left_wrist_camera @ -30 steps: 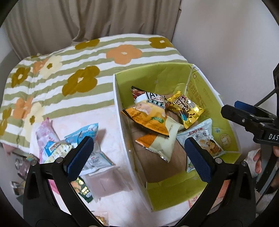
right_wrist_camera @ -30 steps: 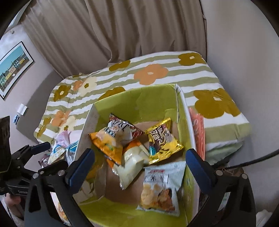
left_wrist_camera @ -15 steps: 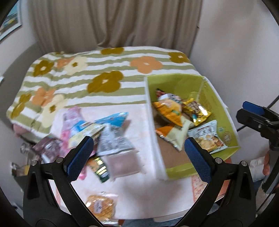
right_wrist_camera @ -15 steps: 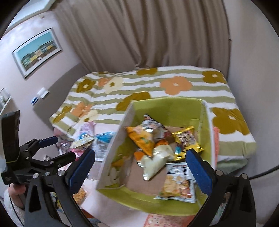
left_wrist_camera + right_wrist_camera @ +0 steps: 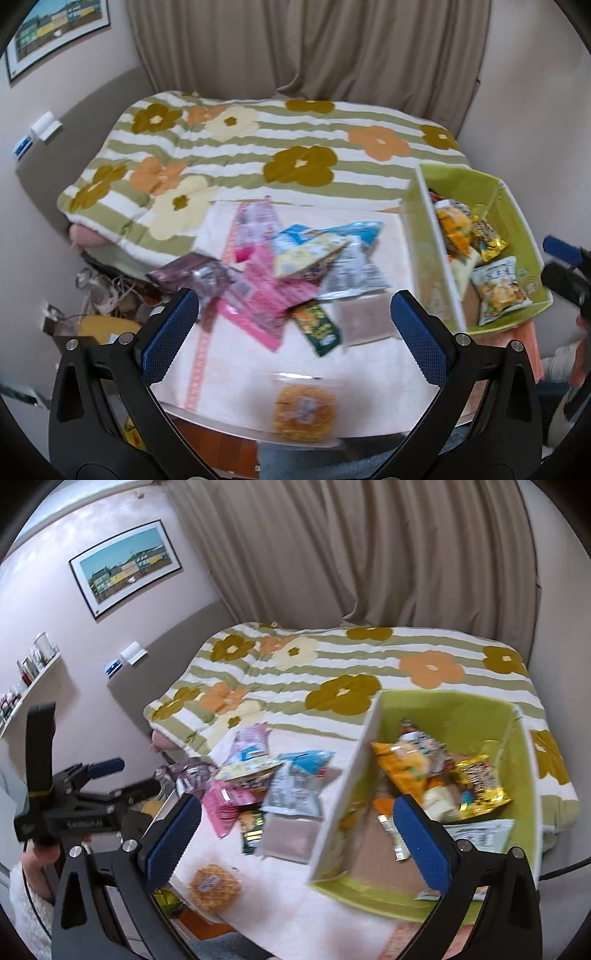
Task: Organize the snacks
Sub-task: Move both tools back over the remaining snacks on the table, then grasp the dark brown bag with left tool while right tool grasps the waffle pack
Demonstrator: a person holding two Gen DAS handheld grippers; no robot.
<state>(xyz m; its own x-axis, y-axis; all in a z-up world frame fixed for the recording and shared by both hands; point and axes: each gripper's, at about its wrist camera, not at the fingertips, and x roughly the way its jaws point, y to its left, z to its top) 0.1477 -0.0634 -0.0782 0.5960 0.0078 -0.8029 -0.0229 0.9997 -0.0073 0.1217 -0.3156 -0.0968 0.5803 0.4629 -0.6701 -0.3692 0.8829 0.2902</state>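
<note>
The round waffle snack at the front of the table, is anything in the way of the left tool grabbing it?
Nothing visible blocks it. The round waffle snack lies alone on the pink cloth, apart from the snack pile, and the open left tool hangs above it holding nothing.

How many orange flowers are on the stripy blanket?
3. One orange flower is far right, behind the green box. A second is at the far edge, left of the middle. A third is nearer, beyond the snacks. Others may be hidden under the box.
</note>
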